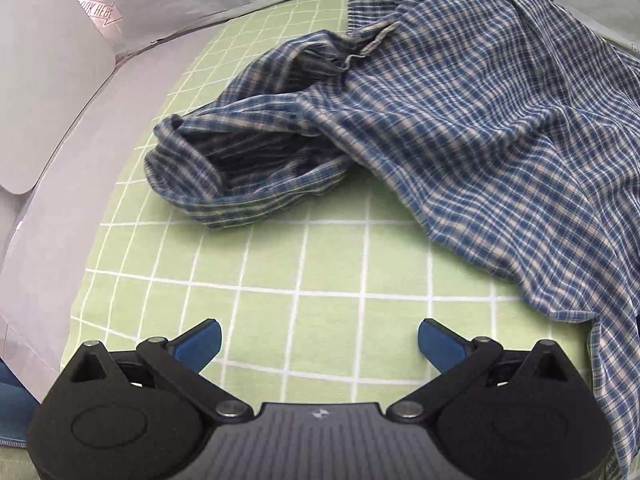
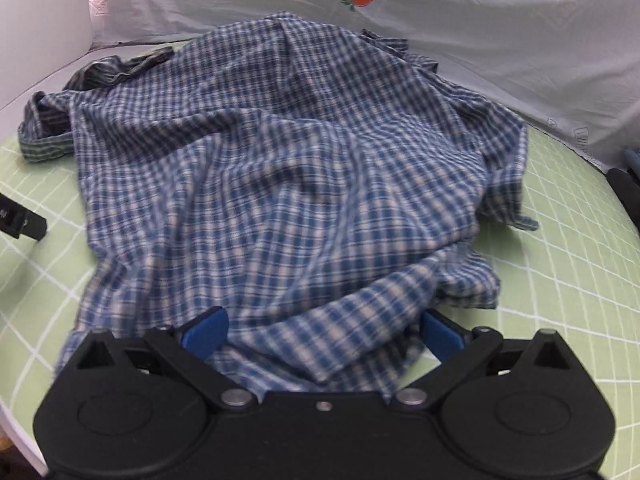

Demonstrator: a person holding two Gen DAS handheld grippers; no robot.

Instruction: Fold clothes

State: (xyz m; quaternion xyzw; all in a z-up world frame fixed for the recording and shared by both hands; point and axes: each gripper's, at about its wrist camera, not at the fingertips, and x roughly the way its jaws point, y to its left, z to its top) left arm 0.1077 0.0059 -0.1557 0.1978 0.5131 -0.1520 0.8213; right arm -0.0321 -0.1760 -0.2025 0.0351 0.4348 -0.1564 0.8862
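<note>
A blue and white plaid shirt (image 1: 460,112) lies crumpled on the green grid cloth (image 1: 320,264). One sleeve (image 1: 240,168) is bunched toward the left. My left gripper (image 1: 319,346) is open and empty, over bare cloth in front of the sleeve. In the right wrist view the shirt (image 2: 280,168) fills the middle. My right gripper (image 2: 323,334) is open, and a fold of the shirt's near edge lies between its blue fingers (image 2: 204,334). The left gripper's black body (image 2: 20,220) shows at the left edge.
A grey cloth with carrot prints (image 2: 440,20) hangs behind the table. White card panels (image 1: 44,80) stand at the left. The green cloth's right part (image 2: 568,264) is bare. A dark object (image 2: 624,192) sits at the far right edge.
</note>
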